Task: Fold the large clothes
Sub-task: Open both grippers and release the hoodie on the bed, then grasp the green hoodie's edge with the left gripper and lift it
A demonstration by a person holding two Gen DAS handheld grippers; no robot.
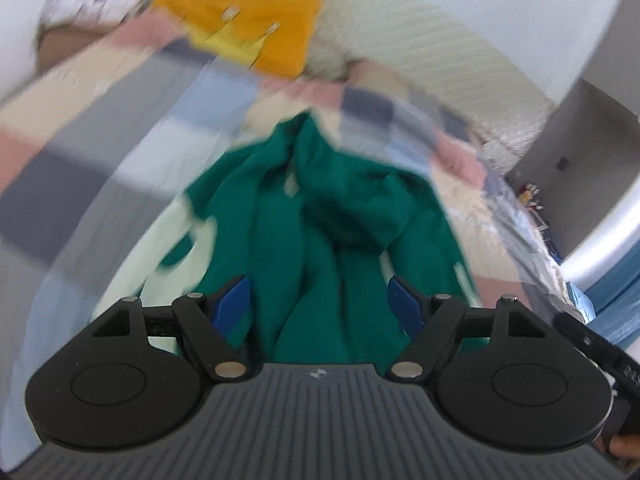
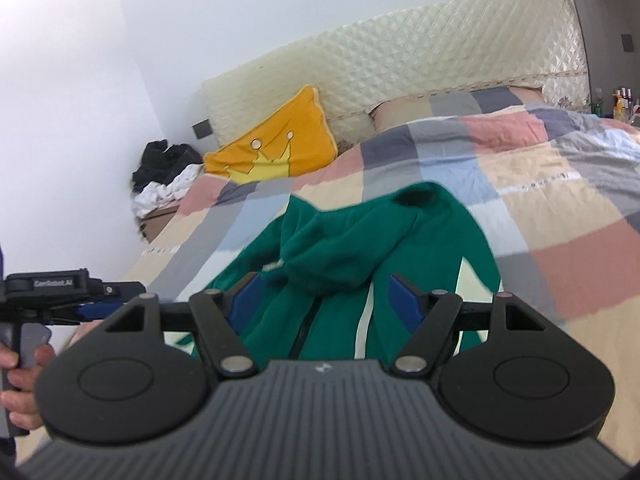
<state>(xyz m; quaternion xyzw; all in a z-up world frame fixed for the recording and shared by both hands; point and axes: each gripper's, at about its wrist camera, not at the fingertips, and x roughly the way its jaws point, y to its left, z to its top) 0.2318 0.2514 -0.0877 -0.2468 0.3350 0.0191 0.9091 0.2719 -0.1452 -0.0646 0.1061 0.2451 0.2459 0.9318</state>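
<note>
Green jacket (image 2: pixel 360 248): one, crumpled on checked bed cover (image 2: pixel 540 184). Left gripper (image 1: pixel 320 300) and right gripper (image 2: pixel 324 300): both jaws apart, empty. Jacket's lower part hidden; left view blurred.

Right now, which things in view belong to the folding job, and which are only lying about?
For the job:
- green hooded jacket, spread on the bed
- left gripper, open
- right gripper, open

Lying about:
- orange crown cushion
- black and white clothes pile beside the bed
- checked bedcover
- bottles at far right
</note>
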